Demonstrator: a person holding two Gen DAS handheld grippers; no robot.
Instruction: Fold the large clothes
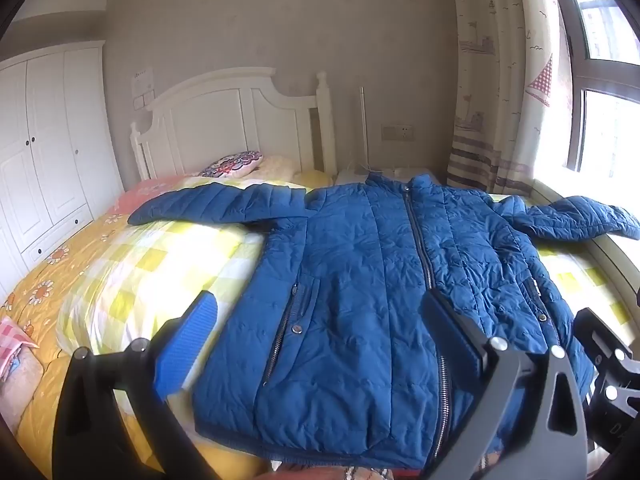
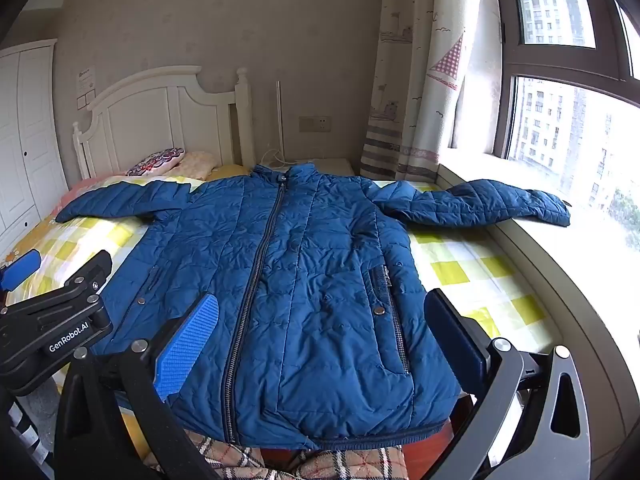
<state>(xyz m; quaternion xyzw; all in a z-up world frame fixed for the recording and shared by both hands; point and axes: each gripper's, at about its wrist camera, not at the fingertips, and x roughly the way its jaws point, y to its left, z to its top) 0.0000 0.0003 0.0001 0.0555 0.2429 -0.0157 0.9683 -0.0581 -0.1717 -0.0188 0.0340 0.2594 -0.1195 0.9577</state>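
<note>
A large blue quilted jacket (image 1: 360, 280) lies flat on the bed, zipped, front up, collar toward the headboard and both sleeves spread out. It also shows in the right wrist view (image 2: 312, 280). Its right sleeve (image 2: 500, 204) rests on the window sill. My left gripper (image 1: 320, 328) is open and empty, above the jacket's hem. My right gripper (image 2: 320, 328) is open and empty, also above the hem. The left gripper shows at the left of the right wrist view (image 2: 60, 304). The right gripper shows at the right edge of the left wrist view (image 1: 608, 356).
The bed has a yellow checked sheet (image 1: 160, 264) and a white headboard (image 1: 232, 120) with pillows (image 1: 232, 164). A white wardrobe (image 1: 44, 140) stands at left. A window sill (image 2: 560, 264) and curtain (image 2: 420, 80) run along the right. A plaid fabric (image 2: 240, 460) lies at the bed's near edge.
</note>
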